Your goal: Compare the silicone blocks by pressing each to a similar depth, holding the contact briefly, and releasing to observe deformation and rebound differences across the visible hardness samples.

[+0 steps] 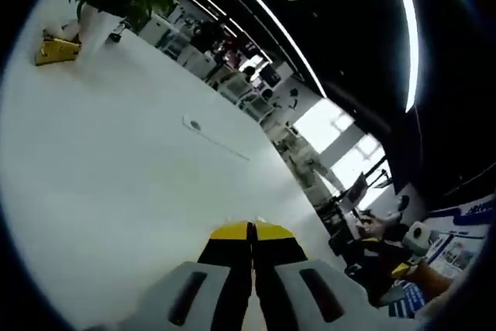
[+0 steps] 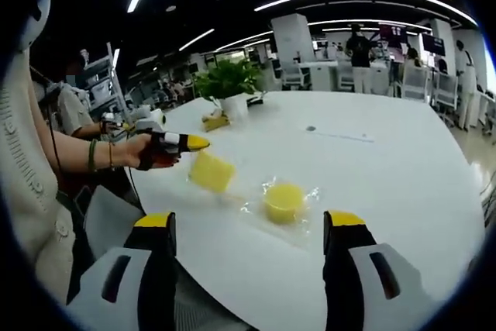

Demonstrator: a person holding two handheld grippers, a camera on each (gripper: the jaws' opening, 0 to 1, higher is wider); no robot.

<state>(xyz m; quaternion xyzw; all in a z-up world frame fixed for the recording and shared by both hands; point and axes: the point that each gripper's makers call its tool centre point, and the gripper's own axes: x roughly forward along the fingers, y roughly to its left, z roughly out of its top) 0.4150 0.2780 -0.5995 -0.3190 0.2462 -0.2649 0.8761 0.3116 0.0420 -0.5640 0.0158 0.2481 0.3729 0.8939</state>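
Two silicone samples sit on the white bench [image 2: 403, 160] in the right gripper view: a square yellow block [image 2: 211, 170] at about ten o'clock from centre, and a round yellow block [image 2: 284, 201] on a clear wrapper [image 2: 306, 218] just below centre. The left gripper [image 2: 186, 143], gripped by a person's hand [image 2: 143, 151], points its yellow tip at the square block from nine o'clock, near it; contact cannot be judged. Its jaws are pressed together in the left gripper view [image 1: 251, 232], above bare bench. The right gripper [image 2: 249, 221] holds its jaws spread wide, framing the round block. A potted plant [image 2: 230, 87] stands at twelve o'clock.
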